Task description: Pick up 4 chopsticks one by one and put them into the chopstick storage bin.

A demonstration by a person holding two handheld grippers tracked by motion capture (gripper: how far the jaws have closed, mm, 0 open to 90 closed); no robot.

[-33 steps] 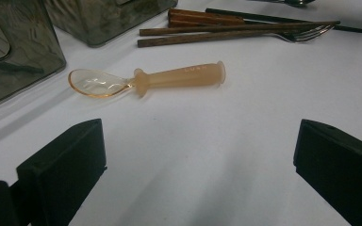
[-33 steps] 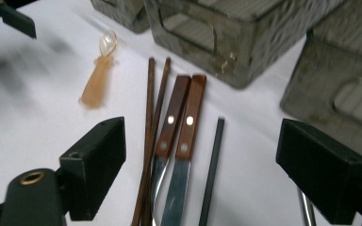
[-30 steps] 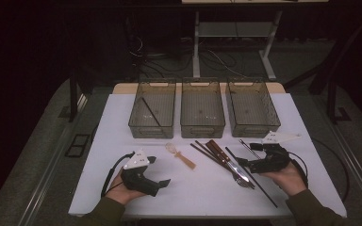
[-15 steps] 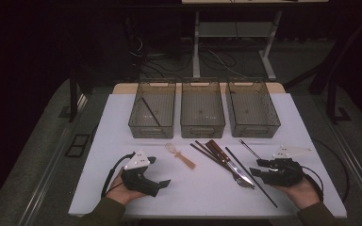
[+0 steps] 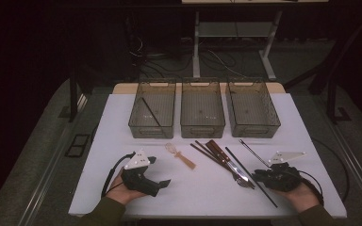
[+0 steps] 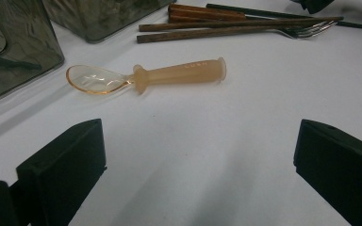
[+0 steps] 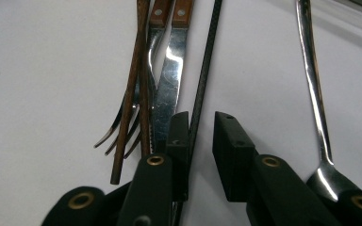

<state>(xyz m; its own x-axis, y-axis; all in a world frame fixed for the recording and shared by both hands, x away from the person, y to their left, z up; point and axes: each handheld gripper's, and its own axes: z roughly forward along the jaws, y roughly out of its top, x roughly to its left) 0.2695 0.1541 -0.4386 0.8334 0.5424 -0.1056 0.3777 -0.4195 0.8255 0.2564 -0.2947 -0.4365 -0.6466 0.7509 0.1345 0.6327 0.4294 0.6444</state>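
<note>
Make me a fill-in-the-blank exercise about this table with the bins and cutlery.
1. The number of grey bins standing in a row on the table is ____.
2. The bin with a black stick inside is the ____ one in the high view.
3. The translucent orange thing lying ahead of the left claw, whose jaws stand open, is a ____.
4. In the right gripper view, the long black chopstick lies between the knife and a metal ____.

Missing words: three; left; spoon; spoon

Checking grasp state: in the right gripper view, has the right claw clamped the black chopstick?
No: the black chopstick runs between the right claw jaws, with a visible gap beside it.
</note>
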